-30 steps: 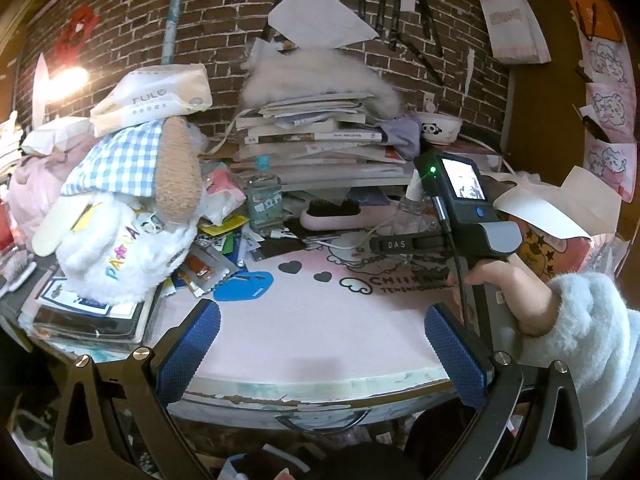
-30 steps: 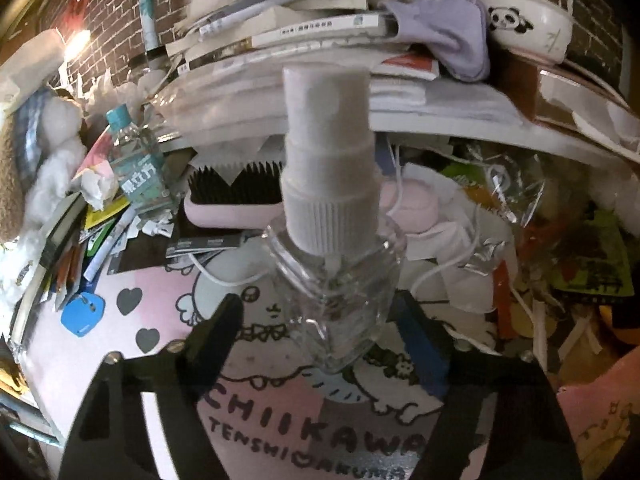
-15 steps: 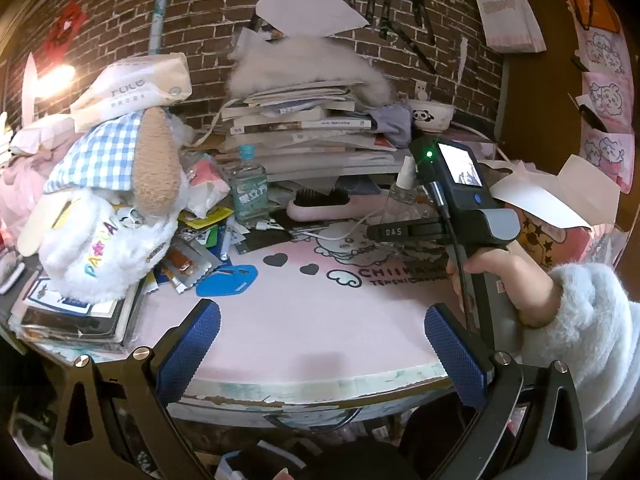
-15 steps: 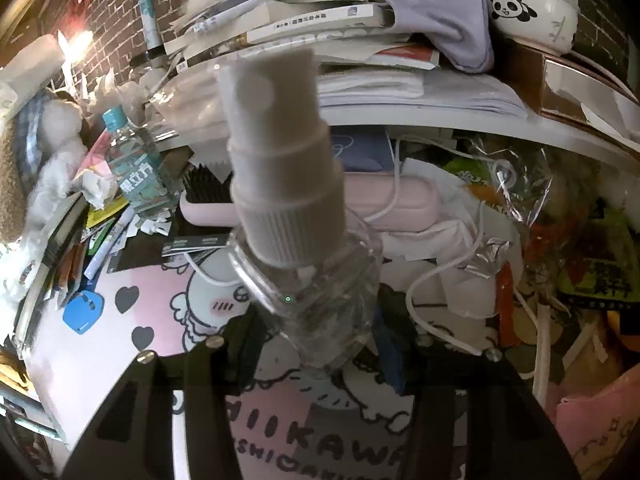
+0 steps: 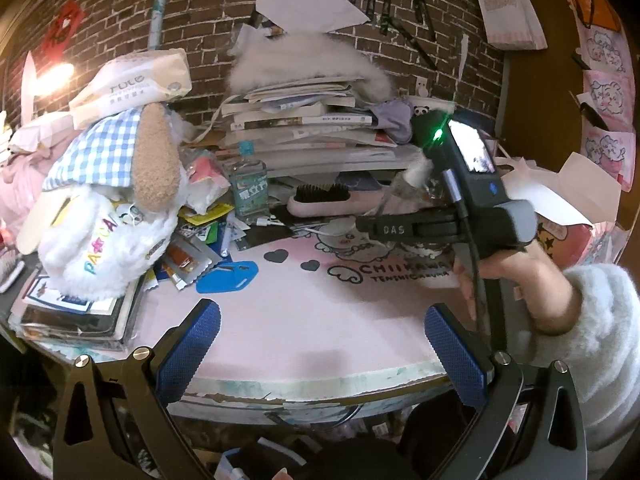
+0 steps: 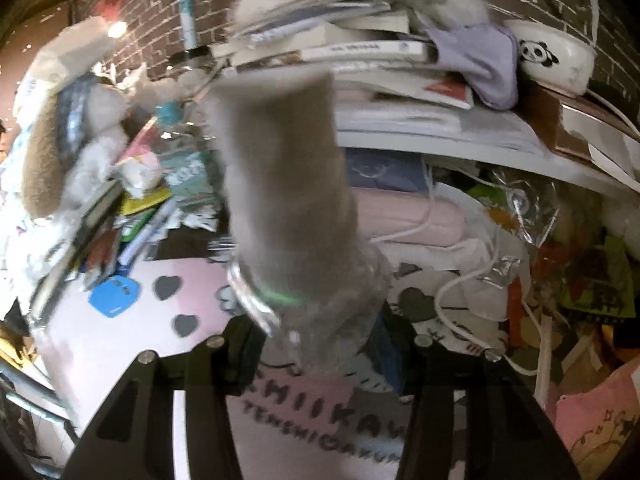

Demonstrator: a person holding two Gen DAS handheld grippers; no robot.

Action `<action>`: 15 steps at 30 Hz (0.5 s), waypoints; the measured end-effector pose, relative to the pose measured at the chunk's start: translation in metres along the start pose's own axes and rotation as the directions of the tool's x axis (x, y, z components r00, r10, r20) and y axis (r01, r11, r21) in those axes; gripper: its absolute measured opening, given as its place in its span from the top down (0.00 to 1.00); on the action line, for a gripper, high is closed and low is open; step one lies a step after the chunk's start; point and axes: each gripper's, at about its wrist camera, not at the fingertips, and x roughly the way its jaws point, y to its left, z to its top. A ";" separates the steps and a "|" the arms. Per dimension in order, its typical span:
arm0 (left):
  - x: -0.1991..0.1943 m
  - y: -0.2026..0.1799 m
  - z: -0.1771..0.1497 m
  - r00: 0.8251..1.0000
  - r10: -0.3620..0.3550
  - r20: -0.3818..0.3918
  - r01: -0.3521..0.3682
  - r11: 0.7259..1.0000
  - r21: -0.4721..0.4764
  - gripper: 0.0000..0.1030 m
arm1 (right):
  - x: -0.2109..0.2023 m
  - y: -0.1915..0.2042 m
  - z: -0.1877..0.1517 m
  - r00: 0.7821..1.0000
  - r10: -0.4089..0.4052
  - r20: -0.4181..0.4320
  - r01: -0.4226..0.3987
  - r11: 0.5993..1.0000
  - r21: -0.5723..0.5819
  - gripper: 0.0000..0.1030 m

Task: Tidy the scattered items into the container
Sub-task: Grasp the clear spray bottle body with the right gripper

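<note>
Pink desk mat (image 5: 320, 320): spread below both tongs, bare at centre.
Left gripper (image 5: 320, 344): jaws wide apart, empty, hovering at the near edge, unmoved.
Right gripper (image 6: 320, 340): jaws closed on the spray bottle (image 6: 288, 200).
Spray bottle: a second ago upright between the jaws, now tilted left and blurred, apparently lifted; container not identifiable.

Straight ahead of the left tongs (image 5: 320, 344) the pink counter (image 5: 304, 320) lies bare. To their left a plush dog (image 5: 116, 216) crowds in; beyond, a water bottle (image 5: 250, 188), hairbrush (image 5: 324, 200) and book stack (image 5: 304, 128) wall off the far edge; the right tongs (image 5: 396, 228) block the right.
</note>
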 end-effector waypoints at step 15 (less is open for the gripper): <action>-0.007 0.003 -0.006 1.000 0.009 -0.007 -0.009 1.000 -0.021 0.01 | -0.022 0.031 -0.003 0.999 0.033 -0.003 -0.033 0.997 -0.064 0.58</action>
